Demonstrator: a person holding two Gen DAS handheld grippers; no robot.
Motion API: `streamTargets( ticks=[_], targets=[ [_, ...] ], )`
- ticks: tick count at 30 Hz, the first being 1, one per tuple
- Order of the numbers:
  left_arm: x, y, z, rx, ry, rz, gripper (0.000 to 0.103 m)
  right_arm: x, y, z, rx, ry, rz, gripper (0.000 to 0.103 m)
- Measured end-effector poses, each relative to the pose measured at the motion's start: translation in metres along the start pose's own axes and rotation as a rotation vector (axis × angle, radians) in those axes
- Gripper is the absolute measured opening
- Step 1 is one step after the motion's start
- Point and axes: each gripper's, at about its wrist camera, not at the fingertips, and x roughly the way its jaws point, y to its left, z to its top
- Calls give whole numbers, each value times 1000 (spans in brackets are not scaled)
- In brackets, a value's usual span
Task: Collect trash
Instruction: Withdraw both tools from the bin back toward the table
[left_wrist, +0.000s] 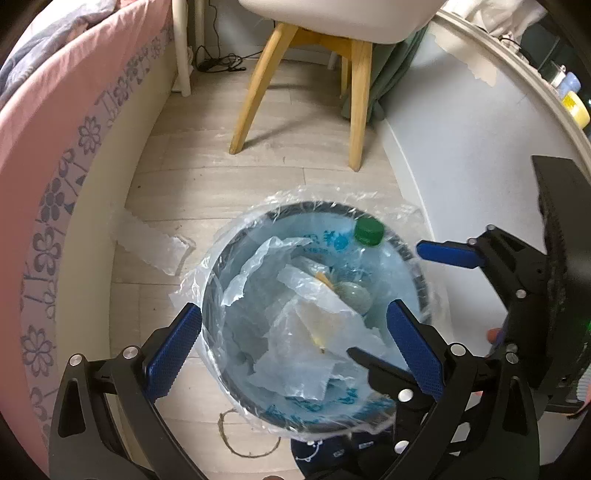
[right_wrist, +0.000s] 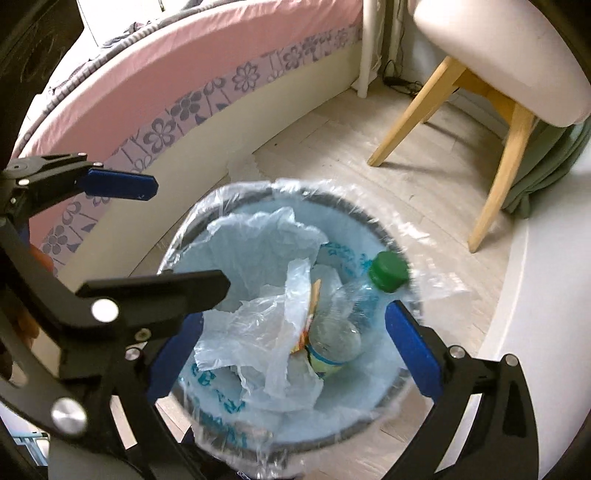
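Both claws hang right over the bin (left_wrist: 417, 258), and both are spread wide with nothing in them. The left claw (left_wrist: 291, 347) straddles the near rim, and the right claw (right_wrist: 295, 350) frames the far side where the bottle (right_wrist: 334, 332) sits.

Trash so far is all inside the bin: a clear, crinkly plastic bottle with a green cap (left_wrist: 367, 230) leaning against the wall, a crumpled thin bag (right_wrist: 258, 295) on top, and what looks like a wooden stick poking up between them.

The liner (left_wrist: 321, 197) is a filmy see-through sheet folded over the round dark rim, with pale blue print inside. It looks slippery and easy to drag off.

What's probably still to grab is on the floor (left_wrist: 207, 155): a clear wavy-edged wrapper (left_wrist: 155, 243) just left of the bin, and a loop of brown string (left_wrist: 243, 443) near its base.

For the wrapper, pinching a raised edge should work better than pressing flat, since thin film slides on smooth planks. Best to keep claws off the liner while swinging out.
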Motion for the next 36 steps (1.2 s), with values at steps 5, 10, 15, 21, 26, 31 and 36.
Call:
streamTargets(
  ticks=[5, 10, 15, 21, 26, 31, 36],
  targets=[
    [-35, -10, 14, -15, -9, 16, 97, -43, -4, 9, 44, -12, -42, 96],
    [-84, -28, 38, 23, -37, 24, 97, -107, -12, 17, 127, -39, -101, 96],
    [-142, -63, 62, 96, -70, 12, 97, -171, -18, 18, 231, -62, -143, 96],
    [-213, -112, 82, 183, -112, -27, 97, -257, -22, 14, 321, -133, -206, 96],
    [-258, -160, 93, 279, -155, -89, 97, -317, -34, -1, 419, -187, -283, 96],
    [-279, -215, 99, 411, -182, -161, 97, -364, -44, -29, 521, -228, -382, 96],
    [-287, -270, 94, 526, -184, -238, 97, -401, -55, -70, 640, -238, -484, 96]
  ],
)
